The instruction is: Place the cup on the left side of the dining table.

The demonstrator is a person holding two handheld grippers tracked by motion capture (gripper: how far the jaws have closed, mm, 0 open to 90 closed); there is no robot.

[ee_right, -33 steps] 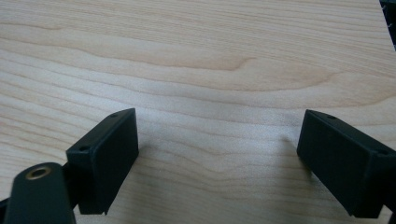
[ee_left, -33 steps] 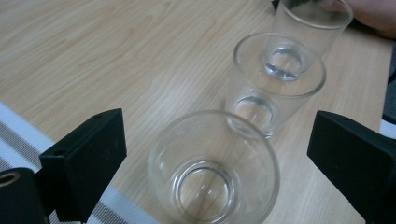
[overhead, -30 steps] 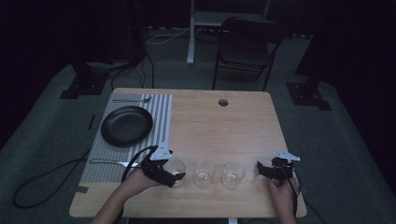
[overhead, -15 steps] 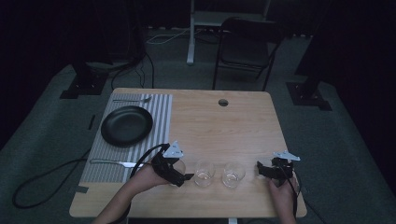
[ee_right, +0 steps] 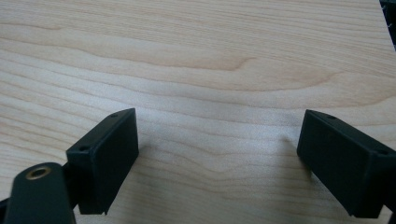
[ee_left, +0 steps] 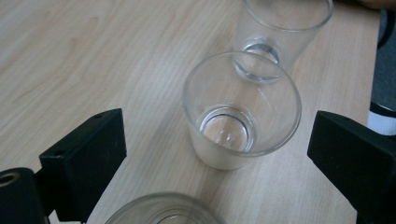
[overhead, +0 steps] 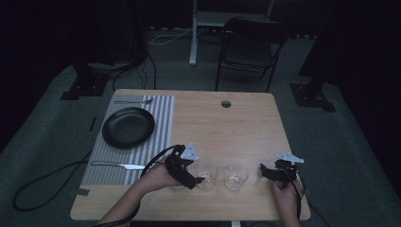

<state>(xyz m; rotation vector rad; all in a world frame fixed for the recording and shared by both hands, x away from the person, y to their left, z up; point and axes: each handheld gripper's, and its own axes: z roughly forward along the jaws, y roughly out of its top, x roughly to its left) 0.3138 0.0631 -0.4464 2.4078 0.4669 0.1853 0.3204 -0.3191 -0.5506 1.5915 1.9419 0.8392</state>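
Left tongs point(ee_left: 219, 154) shifted rightward, spread wide around middle glass point(ee_left: 241, 109), three glasses, right tongs point(ee_right: 219, 163) wide.

Wooden table point(overhead: 246, 127), striped placemat point(overhead: 163, 118) at left, three clear glasses point(overhead: 236, 176) near front edge

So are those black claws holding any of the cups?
No, nothing is held. The left gripper is open with a glass between its jaws, untouched. The right gripper is open over bare table.
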